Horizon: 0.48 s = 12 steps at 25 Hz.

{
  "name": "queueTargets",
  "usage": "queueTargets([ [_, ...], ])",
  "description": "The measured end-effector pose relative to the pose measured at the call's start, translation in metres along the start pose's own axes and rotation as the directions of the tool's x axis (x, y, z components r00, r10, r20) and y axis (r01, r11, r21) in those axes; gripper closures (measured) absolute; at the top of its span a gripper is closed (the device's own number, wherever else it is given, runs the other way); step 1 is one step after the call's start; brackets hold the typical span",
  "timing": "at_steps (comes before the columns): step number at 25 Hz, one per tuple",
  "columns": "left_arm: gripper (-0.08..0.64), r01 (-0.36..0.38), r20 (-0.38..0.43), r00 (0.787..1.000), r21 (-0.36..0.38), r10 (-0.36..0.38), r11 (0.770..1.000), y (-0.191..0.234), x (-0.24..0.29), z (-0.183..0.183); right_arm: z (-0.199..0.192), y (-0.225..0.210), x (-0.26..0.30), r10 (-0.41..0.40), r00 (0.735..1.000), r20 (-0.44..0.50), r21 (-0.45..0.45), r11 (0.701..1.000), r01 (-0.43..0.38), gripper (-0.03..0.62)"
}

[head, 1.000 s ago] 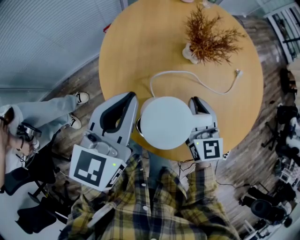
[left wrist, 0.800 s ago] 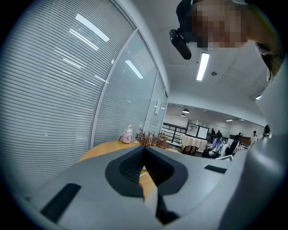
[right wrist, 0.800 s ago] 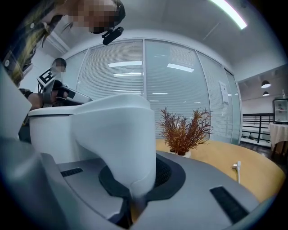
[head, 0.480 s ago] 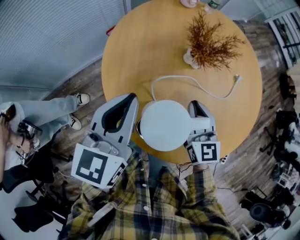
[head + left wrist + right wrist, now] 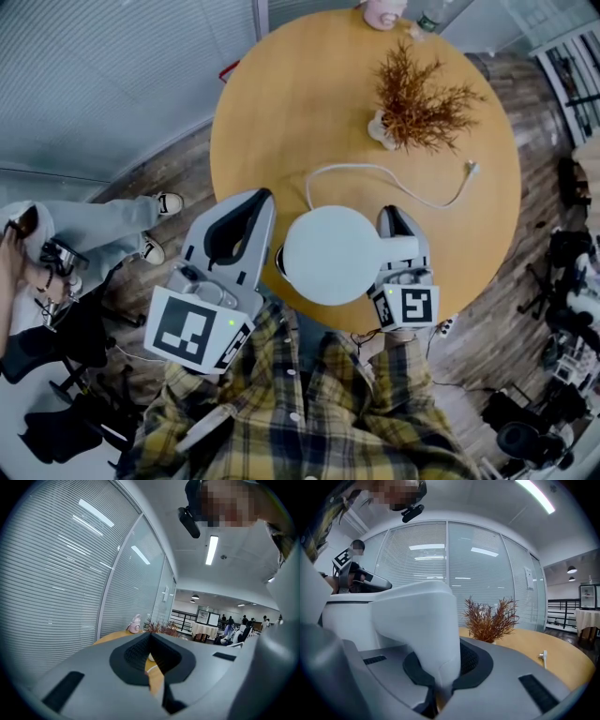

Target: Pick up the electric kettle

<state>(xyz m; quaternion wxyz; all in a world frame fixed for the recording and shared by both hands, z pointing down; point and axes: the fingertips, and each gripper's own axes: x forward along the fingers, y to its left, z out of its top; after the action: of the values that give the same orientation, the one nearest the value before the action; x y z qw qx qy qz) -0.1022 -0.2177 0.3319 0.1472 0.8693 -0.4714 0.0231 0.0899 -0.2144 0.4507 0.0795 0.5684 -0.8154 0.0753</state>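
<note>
Holding: right tool [image 5: 395, 214] clamped on the handle [image 5: 423, 620] of the electric kettle [image 5: 330, 255].
Kettle place: over the table [image 5: 281, 112] near edge, between both tools.
Idle: left tool [image 5: 263, 199], jaws together, empty, just left of the kettle.
Right gripper view alone: handle seated in the jaws.
Head view alone: kettle's round top.

Electric kettle [image 5: 330, 255] underside out of sight
</note>
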Motion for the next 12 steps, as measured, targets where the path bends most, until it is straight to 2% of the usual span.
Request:
queueTargets([
  [5,0.557,-0.001,0.015,1.000,0.007,0.001,1.000,-0.002,-0.004,0.009,0.018,-0.006,-0.005,-0.009,1.000,0.012,0.026,1.000,0.008,0.546],
  [12,0.557,-0.002,0.046,0.999,0.008,0.002,1.000,-0.002,-0.008,0.025,0.050,-0.009,-0.008,-0.032,0.999,0.008,0.005,0.999,0.032,0.546],
])
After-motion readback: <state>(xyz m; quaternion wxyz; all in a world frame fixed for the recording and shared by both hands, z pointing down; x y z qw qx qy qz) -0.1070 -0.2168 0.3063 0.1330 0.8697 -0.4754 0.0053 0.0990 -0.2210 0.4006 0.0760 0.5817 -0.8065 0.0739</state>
